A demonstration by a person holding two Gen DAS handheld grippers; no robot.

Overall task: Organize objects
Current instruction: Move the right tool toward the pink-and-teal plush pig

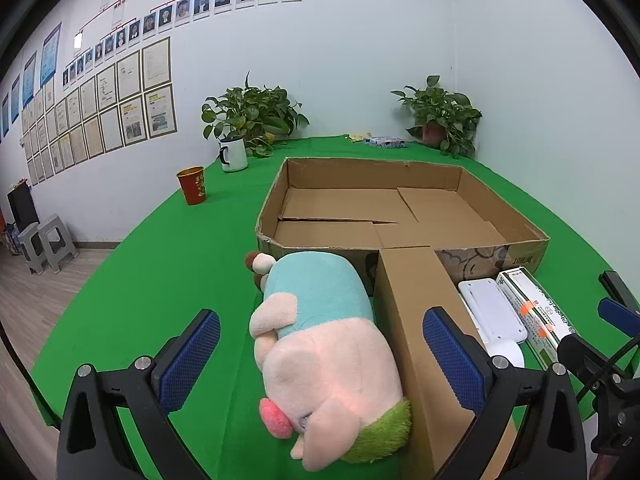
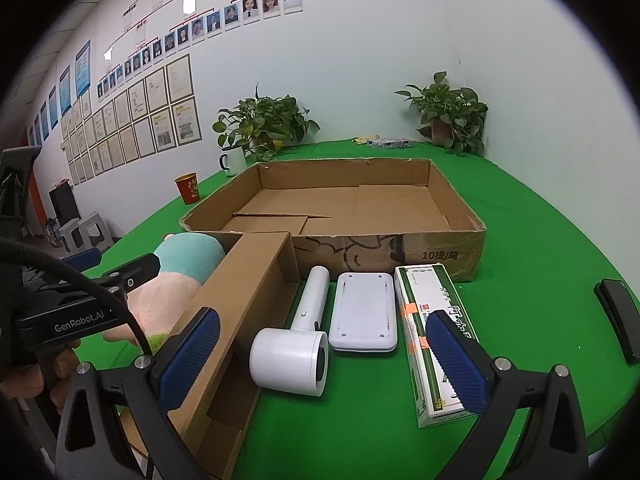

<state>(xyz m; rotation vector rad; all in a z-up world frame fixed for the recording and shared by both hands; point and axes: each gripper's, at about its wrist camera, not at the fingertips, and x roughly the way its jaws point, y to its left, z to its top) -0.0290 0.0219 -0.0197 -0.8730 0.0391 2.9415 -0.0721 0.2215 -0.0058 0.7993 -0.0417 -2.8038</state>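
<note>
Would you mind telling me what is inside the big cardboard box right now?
The big cardboard box holds only loose cardboard flaps lying flat on its floor; anything beneath them is hidden.

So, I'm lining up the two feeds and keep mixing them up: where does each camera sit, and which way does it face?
Left wrist: on the left gripper, angled down over the plush toy toward the cardboard tray; its own open fingers show, and the right gripper at the right edge.
Right wrist: on the right gripper, angled down over the white hair dryer, white case and green-and-white box; its open fingers show, plus the left gripper and a hand.
Shared: tray, toy, narrow carton, both plants.
</note>
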